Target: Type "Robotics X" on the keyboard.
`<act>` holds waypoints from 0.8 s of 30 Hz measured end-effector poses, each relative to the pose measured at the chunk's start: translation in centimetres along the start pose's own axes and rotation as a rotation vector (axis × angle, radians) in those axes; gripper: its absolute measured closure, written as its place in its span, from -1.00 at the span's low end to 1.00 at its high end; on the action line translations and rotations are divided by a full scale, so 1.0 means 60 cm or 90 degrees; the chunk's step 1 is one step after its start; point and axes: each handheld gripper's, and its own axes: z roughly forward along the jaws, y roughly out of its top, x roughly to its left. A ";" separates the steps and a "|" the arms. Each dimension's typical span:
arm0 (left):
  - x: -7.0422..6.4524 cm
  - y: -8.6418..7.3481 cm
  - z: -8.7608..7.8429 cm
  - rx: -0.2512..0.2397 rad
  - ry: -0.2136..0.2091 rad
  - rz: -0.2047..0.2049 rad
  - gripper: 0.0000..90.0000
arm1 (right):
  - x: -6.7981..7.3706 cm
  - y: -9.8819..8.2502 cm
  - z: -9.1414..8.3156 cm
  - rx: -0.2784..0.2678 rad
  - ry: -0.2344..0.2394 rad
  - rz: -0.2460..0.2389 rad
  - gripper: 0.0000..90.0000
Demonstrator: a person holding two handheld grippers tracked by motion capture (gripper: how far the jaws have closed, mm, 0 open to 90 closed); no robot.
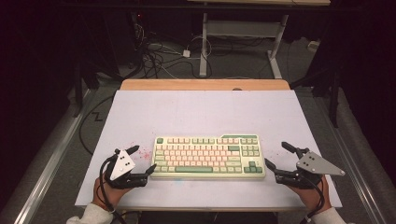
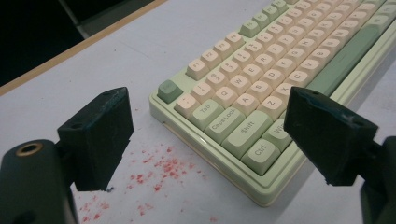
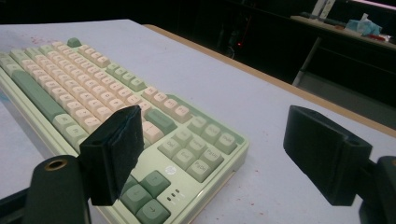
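- At the lower left of the high view, the left gripper [image 1: 142,158] rests on the table [image 1: 196,109] just off the keyboard's left end, held by a hand [image 1: 105,189] that comes in from the bottom edge.
- Its jaws stand wide apart and hold nothing. The nearer one comes very close to the keyboard's lower left corner, though whether they touch cannot be told.
- In the left gripper view, the two black jaws rise at the lower left and lower right of the frame, with the keyboard's Ctrl and Shift corner between them and not pinched.
- Red specks [image 2: 161,170] are scattered on the pale table surface in the lower middle of that view, just beside the keyboard's corner.
- The keyboard [image 1: 208,156], pale green with cream and green keys, lies flat in the lower middle of the high view, between the two grippers, its long side running across the frame.
- At the lower right of the high view, the right gripper [image 1: 279,156] sits just beside the keyboard's right end, held by the other hand [image 1: 315,193].
- Its jaws are also spread wide and empty.
- In the right gripper view, the keyboard's arrow-key corner lies at the lower middle, behind the left jaw, while the right jaw hangs over bare table.
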 end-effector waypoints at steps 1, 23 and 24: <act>0.001 0.000 0.000 -0.002 0.001 -0.003 -0.67 | 0.000 0.000 0.000 -0.001 0.000 0.001 -0.55; 0.001 0.005 -0.010 -0.013 0.002 -0.001 -0.66 | 0.008 0.032 0.004 0.010 0.051 -0.030 0.68; 0.001 0.005 -0.010 -0.014 0.001 -0.003 -0.66 | 0.007 0.034 0.005 0.011 0.055 -0.027 0.73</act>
